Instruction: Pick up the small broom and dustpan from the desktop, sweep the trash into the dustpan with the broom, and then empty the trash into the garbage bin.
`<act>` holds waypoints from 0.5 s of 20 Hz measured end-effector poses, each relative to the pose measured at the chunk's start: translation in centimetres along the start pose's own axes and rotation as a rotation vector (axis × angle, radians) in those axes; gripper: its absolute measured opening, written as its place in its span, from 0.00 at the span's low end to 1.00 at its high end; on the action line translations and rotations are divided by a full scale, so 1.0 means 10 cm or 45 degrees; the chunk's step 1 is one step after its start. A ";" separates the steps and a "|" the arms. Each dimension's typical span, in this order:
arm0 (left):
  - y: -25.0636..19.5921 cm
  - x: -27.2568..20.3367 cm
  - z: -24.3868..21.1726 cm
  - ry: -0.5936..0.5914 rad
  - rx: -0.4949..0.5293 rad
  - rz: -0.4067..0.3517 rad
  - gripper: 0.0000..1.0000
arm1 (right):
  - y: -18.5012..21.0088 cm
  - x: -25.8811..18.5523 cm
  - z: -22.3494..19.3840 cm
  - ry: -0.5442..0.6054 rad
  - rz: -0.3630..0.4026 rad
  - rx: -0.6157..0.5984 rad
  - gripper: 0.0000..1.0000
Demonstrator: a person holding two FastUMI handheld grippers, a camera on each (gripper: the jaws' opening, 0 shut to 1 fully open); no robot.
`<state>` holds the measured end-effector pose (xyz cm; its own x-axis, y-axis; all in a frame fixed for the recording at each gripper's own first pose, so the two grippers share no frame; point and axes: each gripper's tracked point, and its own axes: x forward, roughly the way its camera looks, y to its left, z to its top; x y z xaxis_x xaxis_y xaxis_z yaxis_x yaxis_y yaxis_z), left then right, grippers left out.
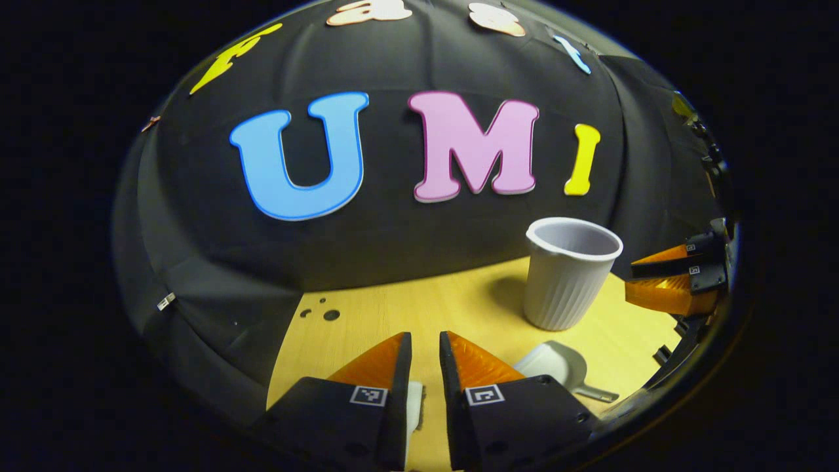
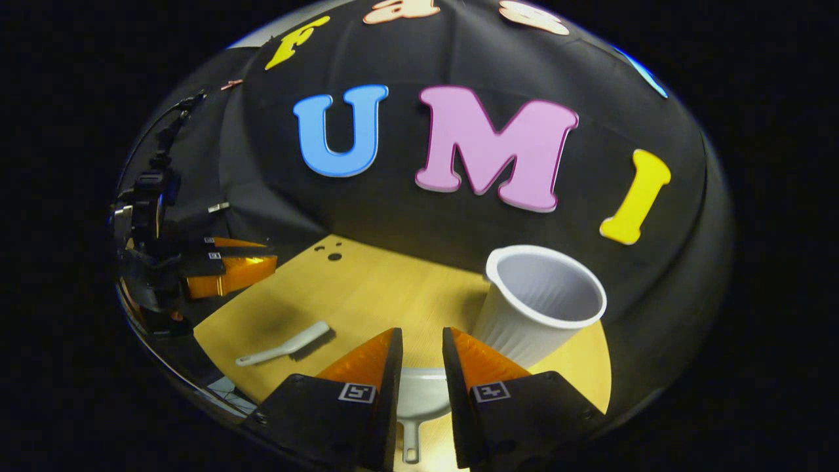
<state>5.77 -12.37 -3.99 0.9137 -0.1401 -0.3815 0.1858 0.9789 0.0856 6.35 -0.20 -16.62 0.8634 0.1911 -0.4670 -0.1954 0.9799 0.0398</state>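
Basically, right claw (image 2: 419,367) hung slightly parted, empty, directly over the dustpan (image 2: 423,396), handle toward it. Broom (image 2: 285,345) lay nearer the left claw (image 1: 425,373), also ungripped, long axis crosswise on the table (image 2: 367,295).

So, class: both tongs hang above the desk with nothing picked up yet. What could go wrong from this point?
1. The bin stands right beside the dustpan; the right tongs, coming down on the dustpan, might knock the bin over.
2. The broom lies flat on the desk, so the left tongs may slip off its thin handle.
3. The dustpan's handle looks narrow; a poor grip could let it tilt and spill.
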 end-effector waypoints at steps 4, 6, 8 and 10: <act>-0.12 -0.16 0.32 -0.142 -0.029 -0.024 0.29 | -0.02 -0.13 0.33 -0.109 -0.025 0.041 0.39; -0.18 -0.19 0.34 -0.165 -0.042 -0.046 0.29 | 0.00 -0.14 0.37 -0.157 -0.031 0.053 0.39; -0.20 -0.19 0.29 -0.150 -0.051 -0.057 0.29 | -0.03 -0.17 0.37 -0.184 -0.047 0.012 0.39; -0.19 -0.16 0.26 -0.129 -0.060 -0.060 0.29 | -0.03 -0.17 0.34 -0.174 -0.053 -0.003 0.39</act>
<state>4.94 -14.43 -1.12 0.9367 -0.1978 -0.2891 0.2141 0.9765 0.0255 6.49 -0.68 -12.86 0.9260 0.1568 -0.3435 -0.1595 0.9870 0.0205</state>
